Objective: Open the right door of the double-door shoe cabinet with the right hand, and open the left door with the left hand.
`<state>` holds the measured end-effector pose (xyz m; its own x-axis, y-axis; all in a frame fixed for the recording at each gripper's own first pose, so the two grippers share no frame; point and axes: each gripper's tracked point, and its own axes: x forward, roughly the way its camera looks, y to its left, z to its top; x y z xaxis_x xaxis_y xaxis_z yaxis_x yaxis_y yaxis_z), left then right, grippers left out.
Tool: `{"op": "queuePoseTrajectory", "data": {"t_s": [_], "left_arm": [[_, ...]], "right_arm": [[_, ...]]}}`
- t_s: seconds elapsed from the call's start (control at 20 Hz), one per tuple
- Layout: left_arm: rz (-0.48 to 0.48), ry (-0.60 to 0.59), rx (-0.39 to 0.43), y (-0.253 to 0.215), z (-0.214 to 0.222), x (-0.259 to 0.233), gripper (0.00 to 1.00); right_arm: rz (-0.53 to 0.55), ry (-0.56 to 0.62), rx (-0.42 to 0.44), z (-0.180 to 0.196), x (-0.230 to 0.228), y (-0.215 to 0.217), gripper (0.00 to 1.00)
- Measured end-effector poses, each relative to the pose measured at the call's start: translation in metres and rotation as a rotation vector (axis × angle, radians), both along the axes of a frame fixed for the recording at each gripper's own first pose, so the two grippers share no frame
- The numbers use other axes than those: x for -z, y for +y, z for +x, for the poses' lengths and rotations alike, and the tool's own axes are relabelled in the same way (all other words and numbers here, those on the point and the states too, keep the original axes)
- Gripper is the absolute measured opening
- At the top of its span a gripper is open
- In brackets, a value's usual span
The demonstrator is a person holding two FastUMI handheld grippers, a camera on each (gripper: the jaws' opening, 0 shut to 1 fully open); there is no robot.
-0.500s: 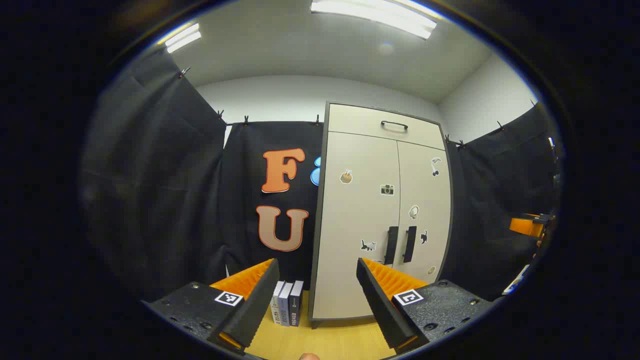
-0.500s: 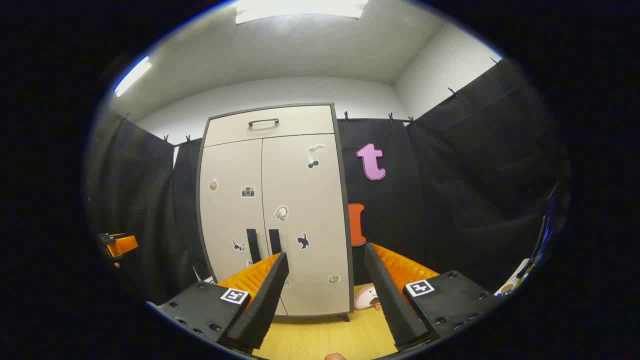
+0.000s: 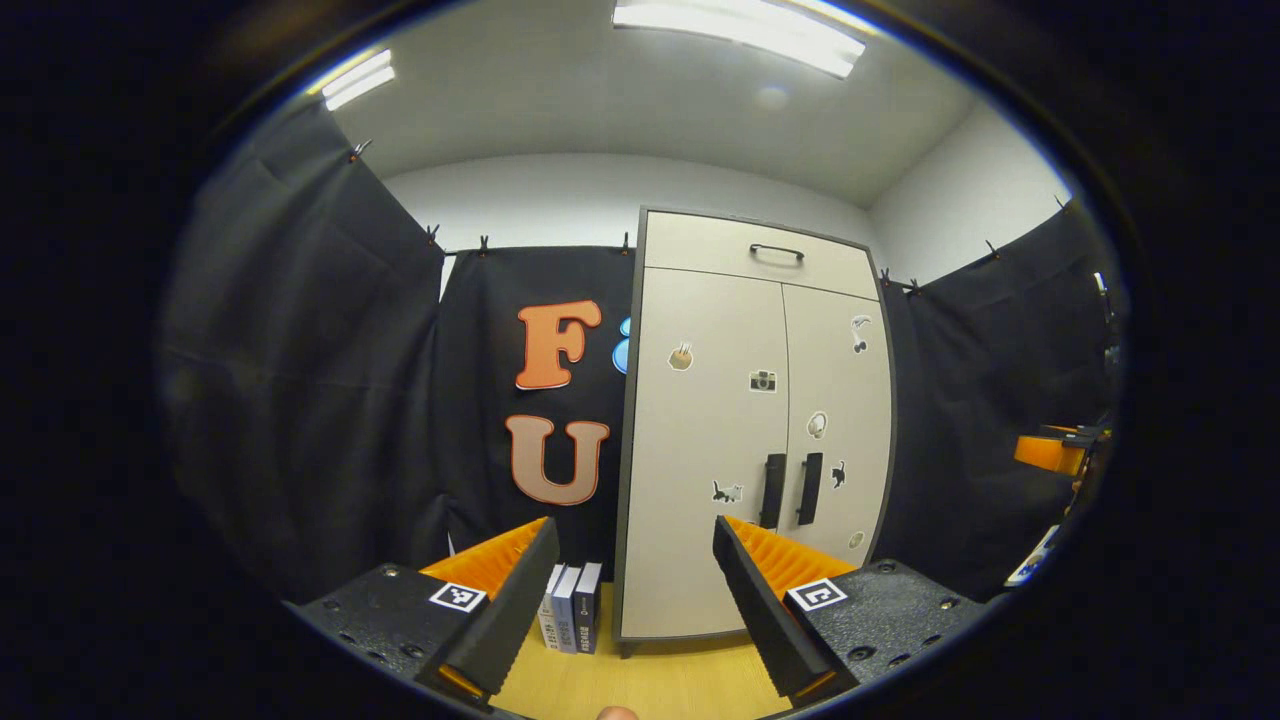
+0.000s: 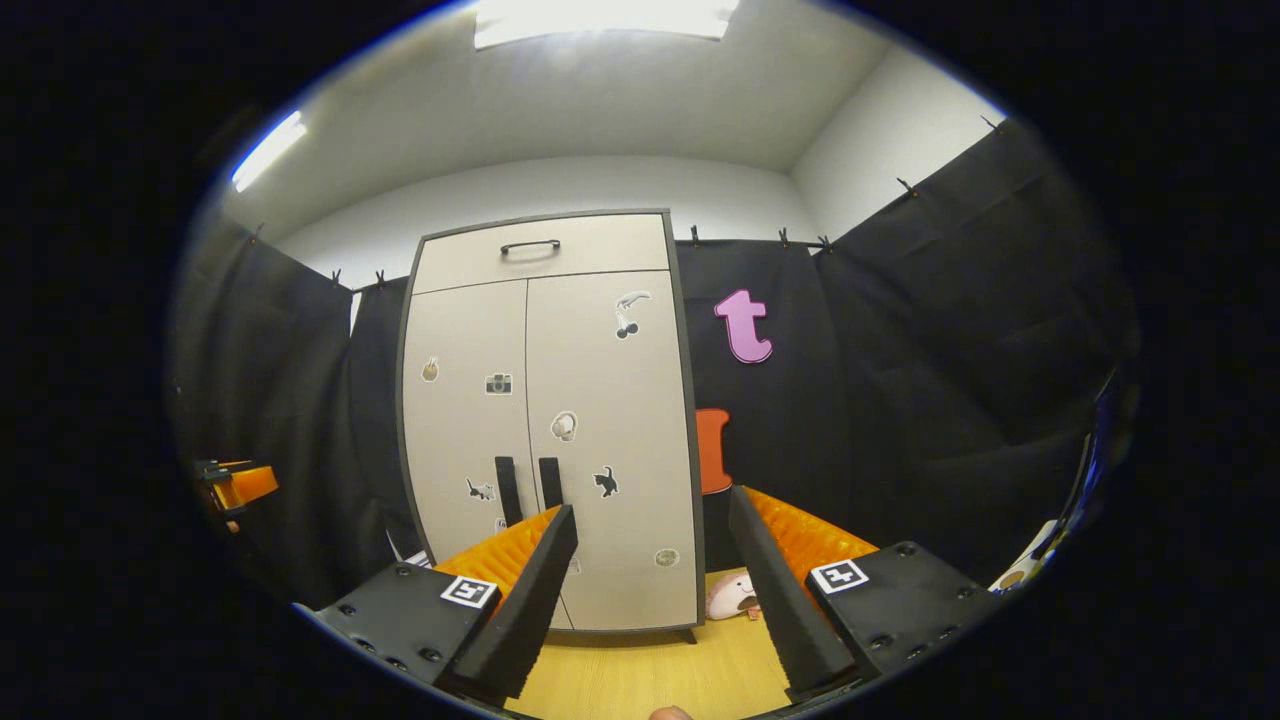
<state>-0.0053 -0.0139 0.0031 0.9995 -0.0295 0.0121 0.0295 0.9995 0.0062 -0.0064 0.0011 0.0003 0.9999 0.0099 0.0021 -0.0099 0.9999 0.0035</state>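
Beige shoe cabinet [image 3: 755, 440] sat centre-right, slightly lower-left than half a second earlier | doors shut | I held left gripper [image 3: 625, 590], right gripper [image 4: 655, 580] jaws open, empty | approach pending.

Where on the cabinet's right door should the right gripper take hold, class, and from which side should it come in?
Grip the right door's handle, a vertical bar beside the centre seam. Probably approach from the front with the open right gripper, one finger either side of the bar; both doors are shut and otherwise flat.
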Motion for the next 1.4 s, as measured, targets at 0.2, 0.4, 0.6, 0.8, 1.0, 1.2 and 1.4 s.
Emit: {"op": "queuePoseTrajectory", "data": {"t_s": [0.2, 0.4, 0.6, 0.8, 1.0, 1.2, 1.4], "left_arm": [[0.007, -0.002, -0.009, 0.005, -0.003, -0.001, 0.94], [0.018, -0.012, -0.007, 0.006, -0.006, -0.004, 0.94], [0.024, -0.024, 0.003, 0.006, -0.005, -0.005, 0.94], [0.026, -0.012, 0.013, 0.006, -0.004, 0.000, 0.94], [0.024, -0.001, 0.016, 0.007, -0.002, 0.007, 0.94], [0.029, 0.019, 0.021, 0.013, -0.003, 0.017, 0.94], [0.045, 0.032, 0.007, 0.023, -0.005, 0.025, 0.92]], "right_arm": [[-0.010, -0.011, -0.006, -0.004, -0.005, 0.002, 0.98], [-0.005, 0.001, -0.005, -0.002, -0.002, 0.002, 0.98], [-0.001, 0.035, -0.013, 0.005, 0.006, 0.005, 0.98], [-0.004, 0.040, -0.019, 0.012, 0.008, 0.012, 0.98], [-0.005, 0.055, -0.036, 0.027, 0.016, 0.026, 0.98], [-0.034, 0.050, -0.026, 0.052, 0.021, 0.028, 0.98], [-0.042, 0.065, -0.040, 0.085, 0.032, 0.037, 0.98]]}}
